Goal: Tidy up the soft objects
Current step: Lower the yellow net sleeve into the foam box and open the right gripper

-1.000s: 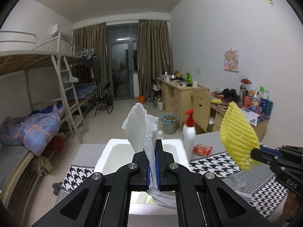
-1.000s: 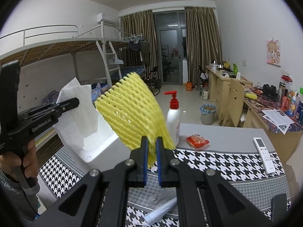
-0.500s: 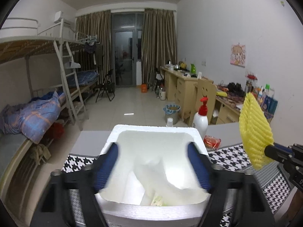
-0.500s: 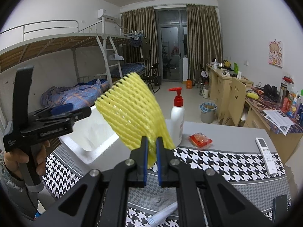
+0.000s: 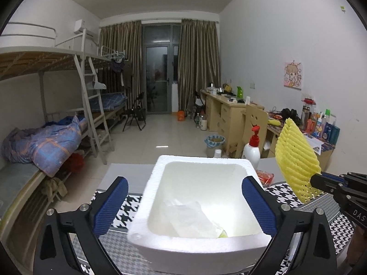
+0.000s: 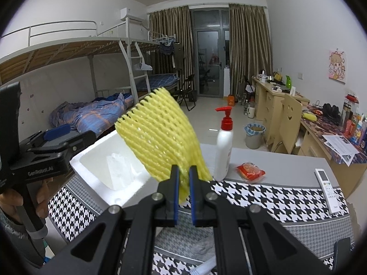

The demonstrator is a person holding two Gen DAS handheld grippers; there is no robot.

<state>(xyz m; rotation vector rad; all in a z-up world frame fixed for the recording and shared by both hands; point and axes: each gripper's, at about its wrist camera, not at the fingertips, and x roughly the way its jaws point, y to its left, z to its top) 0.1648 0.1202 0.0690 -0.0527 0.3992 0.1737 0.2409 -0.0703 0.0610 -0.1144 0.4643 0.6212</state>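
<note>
My left gripper [image 5: 185, 181] hovers over the white foam box [image 5: 197, 247], its jaws opening wide, and the pads press on nothing. A crumpled white tissue [image 5: 190, 220] lies loose inside the box below the fingers. In the right wrist view the left gripper [image 6: 75, 134] sits at the box's [image 6: 91, 160] left rim, held by a hand. My right gripper [image 6: 183, 171] is shut on the lower end of a yellow foam net [image 6: 160, 135], which stands up tilted to the right of the box. The same net [image 5: 296, 158] shows at the right of the left wrist view.
A white pump bottle with a red top [image 6: 224, 151], a red packet [image 6: 251, 171] and a white remote [image 6: 326, 190] lie on the table beyond the houndstooth cloth [image 6: 275, 199]. A white tube [image 6: 206, 268] lies near the front edge. Bunk beds and desks line the room.
The left jaws went from shut on the white tissue to wide apart, and the tissue dropped into the foam box. The right gripper keeps hold of the yellow net.
</note>
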